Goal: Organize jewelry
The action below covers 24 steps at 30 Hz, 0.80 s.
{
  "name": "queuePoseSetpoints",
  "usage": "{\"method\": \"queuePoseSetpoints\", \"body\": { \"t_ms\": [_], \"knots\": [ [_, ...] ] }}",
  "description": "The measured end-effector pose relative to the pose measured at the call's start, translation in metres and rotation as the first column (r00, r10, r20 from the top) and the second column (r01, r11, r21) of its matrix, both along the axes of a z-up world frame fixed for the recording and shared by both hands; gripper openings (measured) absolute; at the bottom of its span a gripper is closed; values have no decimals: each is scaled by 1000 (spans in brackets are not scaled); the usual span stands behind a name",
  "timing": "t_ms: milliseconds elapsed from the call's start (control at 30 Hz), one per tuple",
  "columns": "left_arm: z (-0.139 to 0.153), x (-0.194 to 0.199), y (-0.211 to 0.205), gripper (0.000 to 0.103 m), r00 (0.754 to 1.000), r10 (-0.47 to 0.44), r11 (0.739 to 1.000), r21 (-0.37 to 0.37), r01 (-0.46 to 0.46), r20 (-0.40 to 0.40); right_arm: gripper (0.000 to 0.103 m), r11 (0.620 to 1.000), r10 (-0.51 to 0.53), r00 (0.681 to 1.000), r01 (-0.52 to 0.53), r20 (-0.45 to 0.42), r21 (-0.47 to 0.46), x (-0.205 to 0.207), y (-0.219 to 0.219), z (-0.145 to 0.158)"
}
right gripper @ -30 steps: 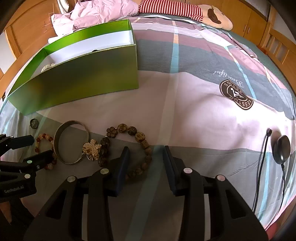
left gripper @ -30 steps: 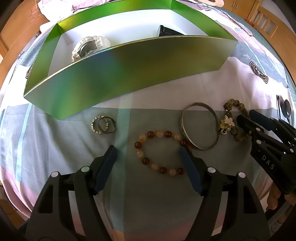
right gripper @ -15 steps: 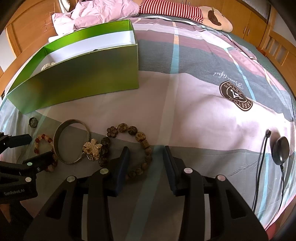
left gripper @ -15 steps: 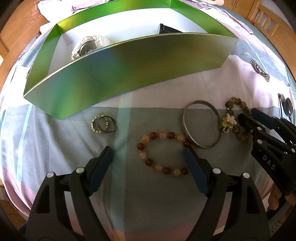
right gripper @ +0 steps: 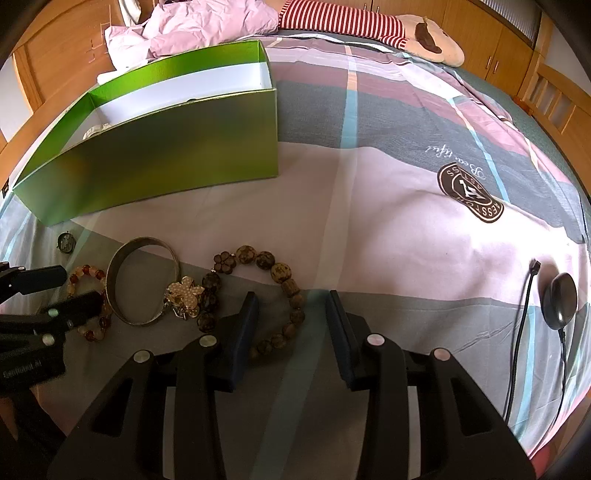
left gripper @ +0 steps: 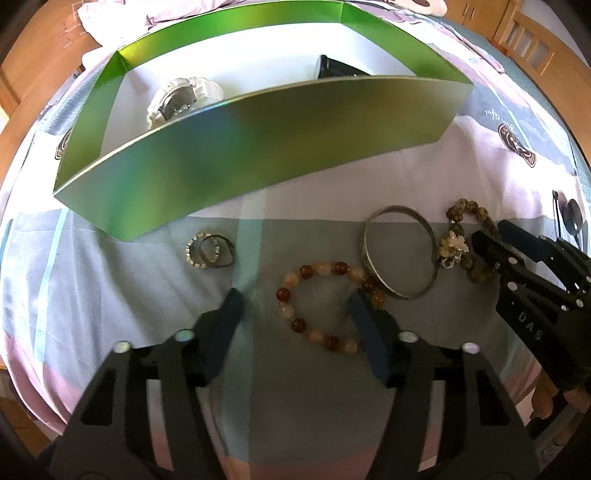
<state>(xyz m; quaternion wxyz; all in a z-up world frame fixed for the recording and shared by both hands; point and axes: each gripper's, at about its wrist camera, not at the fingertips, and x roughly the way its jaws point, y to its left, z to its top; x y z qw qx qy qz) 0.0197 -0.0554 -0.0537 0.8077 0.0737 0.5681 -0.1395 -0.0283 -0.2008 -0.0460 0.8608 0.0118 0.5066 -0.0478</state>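
An amber and red bead bracelet [left gripper: 323,268] lies on the bedspread. My left gripper [left gripper: 295,314] is over it, jaws closing. Its right finger [left gripper: 365,328] covers the bracelet's right side, and the left pad stands clear of the beads. My right gripper [right gripper: 291,314] is open over a dark wooden bead bracelet [right gripper: 279,273], whose beads run between the pads untouched. Between the two bracelets lie a silver bangle [left gripper: 397,209] and a gold flower brooch [left gripper: 454,245]. Two rings [left gripper: 192,258] lie to the left. The green box [left gripper: 258,147] holds a white watch [left gripper: 181,99].
A black item [left gripper: 336,68] sits in the box's right end. A black round device with a cable [right gripper: 561,301] lies at the right on the bedspread [right gripper: 369,206]. Crumpled pink cloth [right gripper: 192,29] and a striped plush toy [right gripper: 369,22] lie beyond the box.
My left gripper's jaws spread a little wider, then narrowed around the amber bracelet. Its right finger now overlaps the beads. The right gripper has kept still.
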Motion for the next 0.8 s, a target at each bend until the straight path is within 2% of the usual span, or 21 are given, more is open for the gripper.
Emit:
{"method": "queuePoseSetpoints", "body": {
  "t_ms": [67,133,200,267,400,600,800],
  "knots": [
    [2,0,2,41,1000,5,1000,-12,-5,3,33,1000,10,1000,-10,5,1,-1,2,1],
    [3,0,4,22,1000,14,1000,-15,-14,10,27,1000,12,1000,-12,8,8,-1,4,2],
    [5,1,8,10,1000,26,999,-25,-26,13,18,1000,11,1000,-11,8,2,-1,5,3],
    [8,1,12,9,999,33,998,-48,-33,12,9,1000,10,1000,-10,8,24,-1,4,5],
    [20,-1,24,8,998,56,992,-115,-51,37,8,999,5,999,-7,33,50,-5,0,16],
    [38,-2,48,8,994,108,961,-261,-96,32,8,997,-7,996,1,87,72,-10,-7,40],
    [53,-9,58,8,993,117,940,-325,-104,18,8,996,3,991,-15,133,92,-9,-7,61]
  ]
}}
